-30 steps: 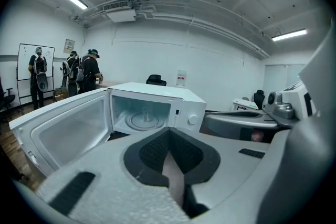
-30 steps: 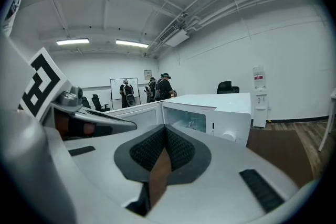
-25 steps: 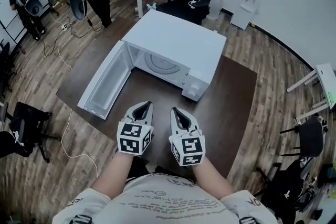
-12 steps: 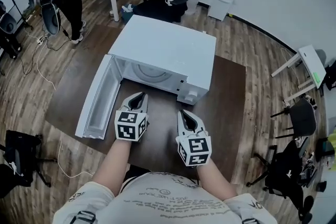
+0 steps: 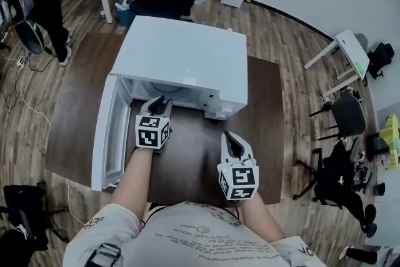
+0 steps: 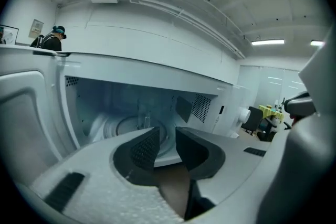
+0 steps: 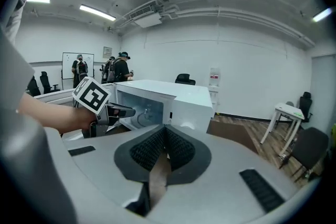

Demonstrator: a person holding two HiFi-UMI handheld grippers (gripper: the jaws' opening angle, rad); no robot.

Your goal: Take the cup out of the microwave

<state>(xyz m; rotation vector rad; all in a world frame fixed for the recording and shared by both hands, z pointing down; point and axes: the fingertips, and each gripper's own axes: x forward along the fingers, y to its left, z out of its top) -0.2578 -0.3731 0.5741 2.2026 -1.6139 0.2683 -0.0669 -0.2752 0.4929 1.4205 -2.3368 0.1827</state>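
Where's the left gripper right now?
Head view, left of centre: the left gripper is at the mouth of the open microwave, just right of its door, the jaws having just been opening with nothing between them.

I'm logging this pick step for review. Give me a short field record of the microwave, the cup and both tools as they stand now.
microwave: white, on the dark table; door swung open at the head view's left
cup: clear and faint, seemingly upright on the turntable inside; not yet touched
left tool: at the cavity mouth, jaws just opened and apart, nothing between them
right tool: over the table in front of the microwave, jaws together, empty
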